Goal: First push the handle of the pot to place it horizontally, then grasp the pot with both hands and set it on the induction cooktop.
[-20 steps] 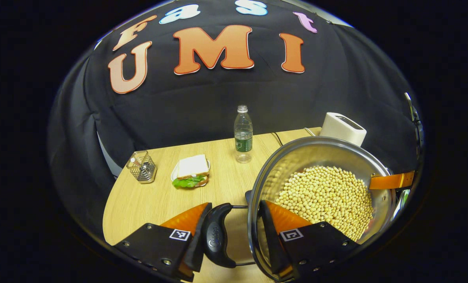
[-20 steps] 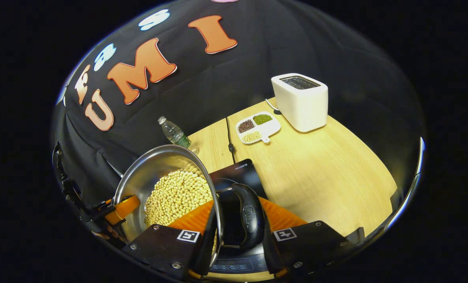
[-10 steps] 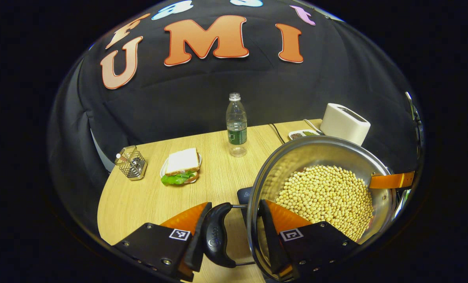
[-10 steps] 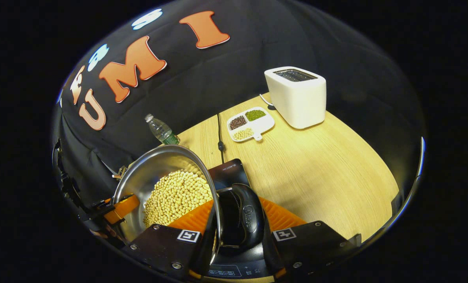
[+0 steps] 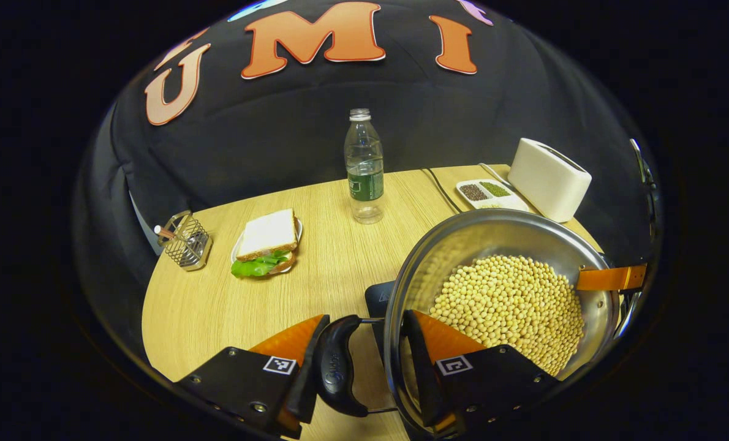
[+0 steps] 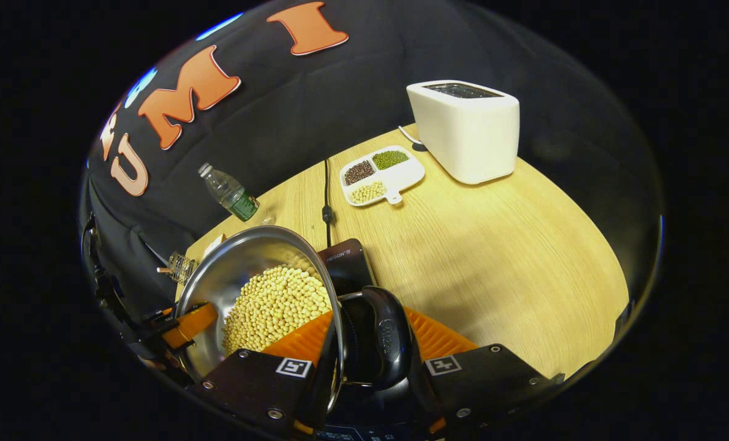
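Clamping both handles, left tongs (image 5: 364,361) and right tongs (image 6: 370,361) hold pot (image 5: 493,239) above cooktop (image 6: 346,263).

A light wood-grain worktop (image 5: 217,306) stands against a black cloth wall (image 5: 266,147) in a dim booth.

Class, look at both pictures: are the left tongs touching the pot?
Touching. The left gripper view shows the left tongs clamped across the pot: one finger inside the rim, the other outside against its side handle.

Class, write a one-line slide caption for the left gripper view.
Left tool grips the bean-filled steel pot by its rim and black handle.
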The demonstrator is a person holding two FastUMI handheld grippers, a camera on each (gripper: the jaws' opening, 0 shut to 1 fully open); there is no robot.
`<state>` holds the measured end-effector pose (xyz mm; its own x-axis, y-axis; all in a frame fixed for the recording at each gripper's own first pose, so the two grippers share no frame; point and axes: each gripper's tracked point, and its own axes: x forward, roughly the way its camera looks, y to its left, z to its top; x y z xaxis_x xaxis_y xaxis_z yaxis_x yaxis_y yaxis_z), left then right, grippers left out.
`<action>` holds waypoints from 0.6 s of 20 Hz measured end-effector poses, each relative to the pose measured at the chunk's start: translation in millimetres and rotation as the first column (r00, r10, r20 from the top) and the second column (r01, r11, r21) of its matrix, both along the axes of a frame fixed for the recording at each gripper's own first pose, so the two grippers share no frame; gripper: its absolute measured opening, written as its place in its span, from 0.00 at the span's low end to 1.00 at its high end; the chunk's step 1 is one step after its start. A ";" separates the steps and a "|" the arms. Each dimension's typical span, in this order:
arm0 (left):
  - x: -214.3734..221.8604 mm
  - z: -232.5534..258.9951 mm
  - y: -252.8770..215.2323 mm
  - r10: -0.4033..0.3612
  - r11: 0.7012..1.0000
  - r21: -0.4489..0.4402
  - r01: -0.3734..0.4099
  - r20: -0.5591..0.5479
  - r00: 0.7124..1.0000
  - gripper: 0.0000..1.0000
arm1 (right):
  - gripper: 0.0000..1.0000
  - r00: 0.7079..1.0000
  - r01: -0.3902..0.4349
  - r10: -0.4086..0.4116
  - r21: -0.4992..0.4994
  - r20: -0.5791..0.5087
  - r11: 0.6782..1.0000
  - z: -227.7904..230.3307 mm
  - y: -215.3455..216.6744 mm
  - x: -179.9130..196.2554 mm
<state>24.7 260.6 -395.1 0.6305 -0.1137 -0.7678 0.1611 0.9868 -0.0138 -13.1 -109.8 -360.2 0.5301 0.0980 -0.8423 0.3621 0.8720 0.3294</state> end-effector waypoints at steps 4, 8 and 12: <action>-0.8 0.8 3.0 -0.002 1.000 -0.002 0.002 0.002 1.000 0.65 | 0.53 1.000 -0.004 0.004 -0.001 0.005 1.000 0.3 -3.7 4.6; -6.0 1.0 6.4 0.003 1.000 -0.016 -0.003 -0.014 1.000 0.68 | 0.53 1.000 -0.005 0.005 -0.009 0.009 1.000 0.5 -6.1 9.5; -10.5 -4.5 8.6 0.018 0.999 -0.034 -0.019 -0.040 0.999 0.71 | 0.54 1.000 0.004 -0.004 -0.024 0.002 1.000 -0.7 -9.7 10.1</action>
<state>14.2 269.2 -399.6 0.6020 -0.1292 -0.7880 0.1415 0.9885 -0.0539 -2.9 -119.5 -360.9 0.5317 0.0751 -0.8436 0.3654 0.8783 0.3085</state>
